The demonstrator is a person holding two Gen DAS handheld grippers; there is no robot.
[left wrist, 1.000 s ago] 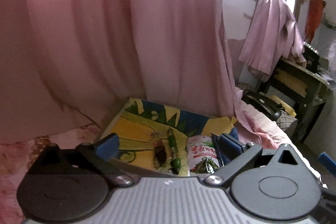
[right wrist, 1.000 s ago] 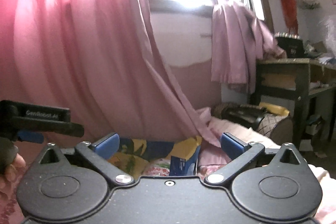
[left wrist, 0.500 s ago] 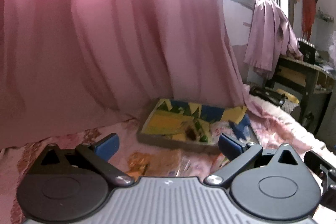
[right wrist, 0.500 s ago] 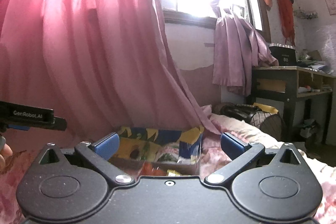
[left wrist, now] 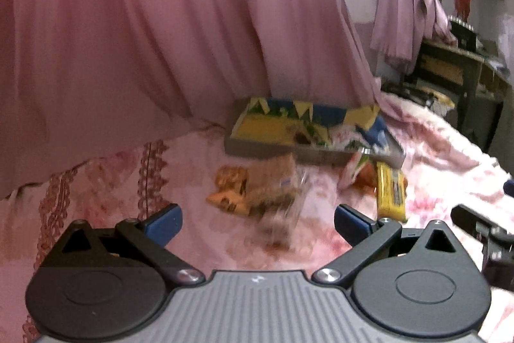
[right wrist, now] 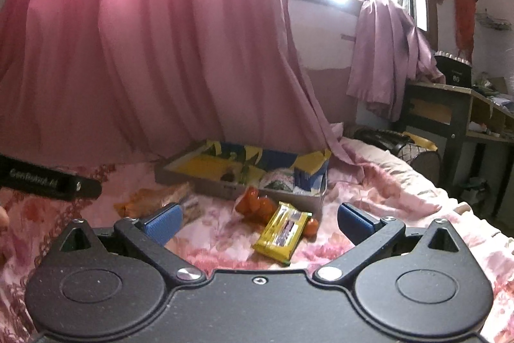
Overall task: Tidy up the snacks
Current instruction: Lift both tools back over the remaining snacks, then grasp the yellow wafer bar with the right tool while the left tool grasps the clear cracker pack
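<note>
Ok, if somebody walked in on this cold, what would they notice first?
Probably the big pink curtain hanging behind the bed, glowing from the window. Next, the shallow yellow-and-blue box on the flowered bedspread, with loose snacks lying in front of it: a yellow bar, an orange packet and a brown packet. Both grippers, the left gripper and the right gripper, have empty, open jaws.

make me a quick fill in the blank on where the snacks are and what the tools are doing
1. The yellow bar lies on the ____ bedspread, outside the box.
2. Both the left tool and the right tool have their jaws ____.
3. Behind the box hangs a pink ____.

Missing words: pink; open; curtain
</note>
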